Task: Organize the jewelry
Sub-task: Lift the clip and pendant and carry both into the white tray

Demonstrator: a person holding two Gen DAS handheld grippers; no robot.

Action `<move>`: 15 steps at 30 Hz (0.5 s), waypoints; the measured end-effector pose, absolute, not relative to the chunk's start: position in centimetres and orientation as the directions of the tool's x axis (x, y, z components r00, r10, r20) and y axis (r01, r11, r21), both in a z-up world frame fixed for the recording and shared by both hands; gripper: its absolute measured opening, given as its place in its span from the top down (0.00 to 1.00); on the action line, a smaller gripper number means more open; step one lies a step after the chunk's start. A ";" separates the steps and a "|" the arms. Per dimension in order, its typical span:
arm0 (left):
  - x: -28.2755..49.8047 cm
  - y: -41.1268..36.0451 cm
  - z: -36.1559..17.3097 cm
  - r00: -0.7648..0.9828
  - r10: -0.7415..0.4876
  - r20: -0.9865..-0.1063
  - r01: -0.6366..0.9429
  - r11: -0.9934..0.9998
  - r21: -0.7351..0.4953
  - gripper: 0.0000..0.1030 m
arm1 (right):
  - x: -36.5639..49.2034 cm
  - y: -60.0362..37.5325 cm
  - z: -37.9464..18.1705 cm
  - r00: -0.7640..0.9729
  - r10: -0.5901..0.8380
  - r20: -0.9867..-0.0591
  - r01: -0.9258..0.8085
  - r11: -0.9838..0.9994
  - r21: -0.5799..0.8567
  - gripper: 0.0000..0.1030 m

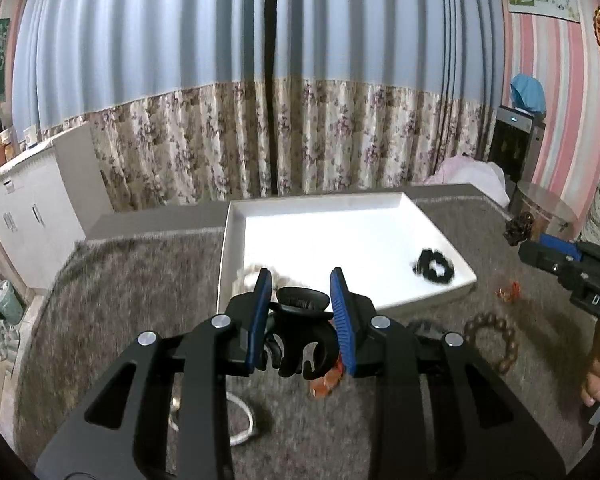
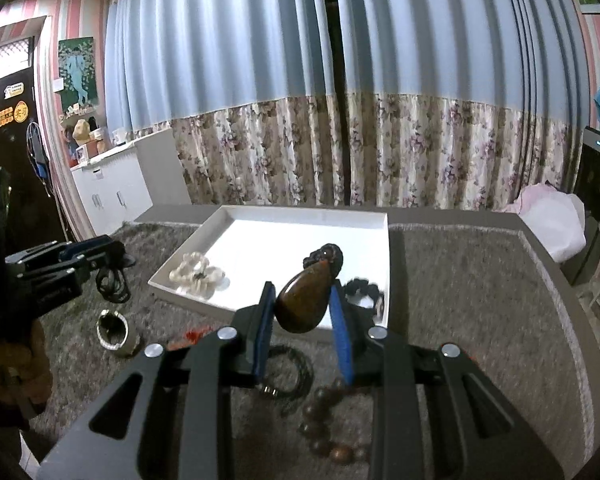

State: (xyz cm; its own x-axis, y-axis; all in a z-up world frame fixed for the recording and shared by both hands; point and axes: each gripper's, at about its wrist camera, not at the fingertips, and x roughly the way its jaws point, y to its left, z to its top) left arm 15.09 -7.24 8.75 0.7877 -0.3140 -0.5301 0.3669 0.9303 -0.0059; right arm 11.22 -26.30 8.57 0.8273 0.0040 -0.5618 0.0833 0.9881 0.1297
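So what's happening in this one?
A person is sorting jewelry into a white tray on a grey rug, with a handheld tool in each hand. The left tool is shut on a black claw hair clip; the right tool is shut on a brown teardrop pendant. A white flower piece and a black scrunchie lie in the tray. A wooden bead bracelet and a silver cuff lie on the rug.

"DAS" on right claw point(image 1: 518, 228) housing.
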 end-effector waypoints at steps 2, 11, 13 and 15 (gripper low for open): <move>15.9 -7.5 9.4 0.791 -0.317 -0.524 0.367 0.930 -0.008 0.72 | 12.0 -26.5 8.9 0.834 0.004 -0.552 0.083 0.988 0.133 0.73; 19.9 -8.7 10.1 0.785 -0.325 -0.528 0.354 0.934 -0.049 0.72 | 16.4 -27.2 8.5 0.827 0.019 -0.562 0.077 0.986 0.147 0.73; 20.8 -9.1 9.9 0.782 -0.322 -0.533 0.350 0.935 -0.052 0.72 | 17.4 -27.3 8.3 0.822 0.022 -0.569 0.076 0.986 0.149 0.73; 22.0 -9.5 9.6 0.778 -0.316 -0.543 0.344 0.938 -0.053 0.72 | 18.7 -27.5 7.9 0.817 0.021 -0.577 0.078 0.986 0.147 0.73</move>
